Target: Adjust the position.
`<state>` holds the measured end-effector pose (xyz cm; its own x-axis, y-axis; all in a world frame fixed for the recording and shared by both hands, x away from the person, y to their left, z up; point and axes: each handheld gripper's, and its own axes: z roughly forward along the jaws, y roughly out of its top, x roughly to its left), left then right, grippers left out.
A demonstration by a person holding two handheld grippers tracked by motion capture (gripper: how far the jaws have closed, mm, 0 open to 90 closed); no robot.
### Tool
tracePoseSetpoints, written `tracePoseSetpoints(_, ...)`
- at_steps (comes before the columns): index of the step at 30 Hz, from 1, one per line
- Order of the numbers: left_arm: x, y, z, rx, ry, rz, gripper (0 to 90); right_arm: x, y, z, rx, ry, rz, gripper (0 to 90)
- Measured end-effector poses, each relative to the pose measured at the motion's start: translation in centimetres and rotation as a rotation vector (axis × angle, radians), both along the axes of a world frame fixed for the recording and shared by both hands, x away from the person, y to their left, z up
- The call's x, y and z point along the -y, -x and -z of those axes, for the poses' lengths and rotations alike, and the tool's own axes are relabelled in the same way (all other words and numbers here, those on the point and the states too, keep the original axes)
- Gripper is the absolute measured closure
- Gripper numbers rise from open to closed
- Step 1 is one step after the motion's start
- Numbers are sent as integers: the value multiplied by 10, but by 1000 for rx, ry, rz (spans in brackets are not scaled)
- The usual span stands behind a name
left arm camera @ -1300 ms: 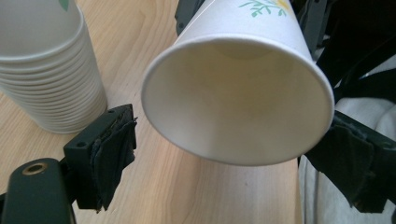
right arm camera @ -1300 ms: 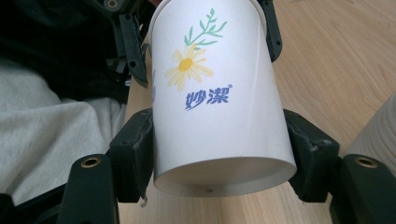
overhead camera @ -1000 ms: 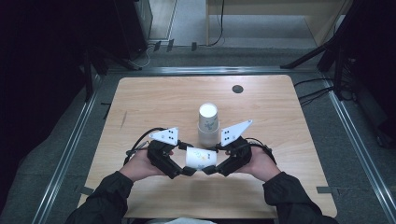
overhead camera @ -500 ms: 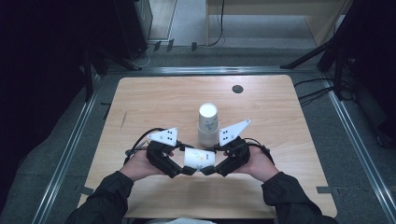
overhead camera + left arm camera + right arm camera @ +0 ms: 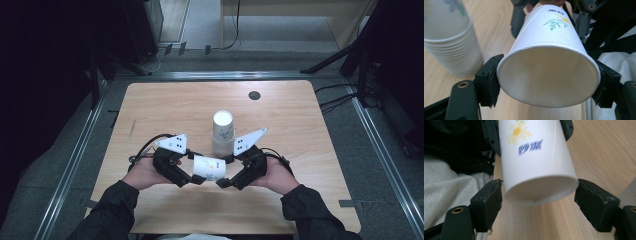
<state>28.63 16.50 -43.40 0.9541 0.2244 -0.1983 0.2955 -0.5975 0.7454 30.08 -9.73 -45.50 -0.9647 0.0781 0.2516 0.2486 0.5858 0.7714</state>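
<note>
cup: single white paper cup (image 5: pixel 209 168), lying sideways in the air between the two claws, just above the desk (image 5: pixel 300 120) near its front edge
cup inside: empty, plain white, smooth; rolled rim at the mouth (image 5: pixel 548 76)
cup print: yellow daisy, green sprig, small blue lettering on the wall (image 5: pixel 524 135)
cup shape: tapered cone, wide mouth faces the left claw, narrow base faces the right claw
stack: nested paper cups (image 5: pixel 222 132), upside down, standing just behind the held cup; ribbed edge of many rims at the bottom
left claw (image 5: pixel 192 178): jaws just closed in, pads pressed on the mouth rim on both sides
right claw (image 5: pixel 225 182): jaws just opened, pads either side of the base, gap visible, not touching
desk: light wood grain, rounded corners, flat
</note>
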Motion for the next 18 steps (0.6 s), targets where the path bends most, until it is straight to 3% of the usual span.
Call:
tracePoseSetpoints(5,-2,-5,-6,-30,-62,-9,244,-1,0,3,27,37,4,225)
tracePoseSetpoints(13,8,-6,-12,-7,-223,6,243,-3,-2,7,41,65,13,226)
tracePoseSetpoints(18,14,-7,-11,-29,-267,15,243,-5,-2,10,54,82,7,244)
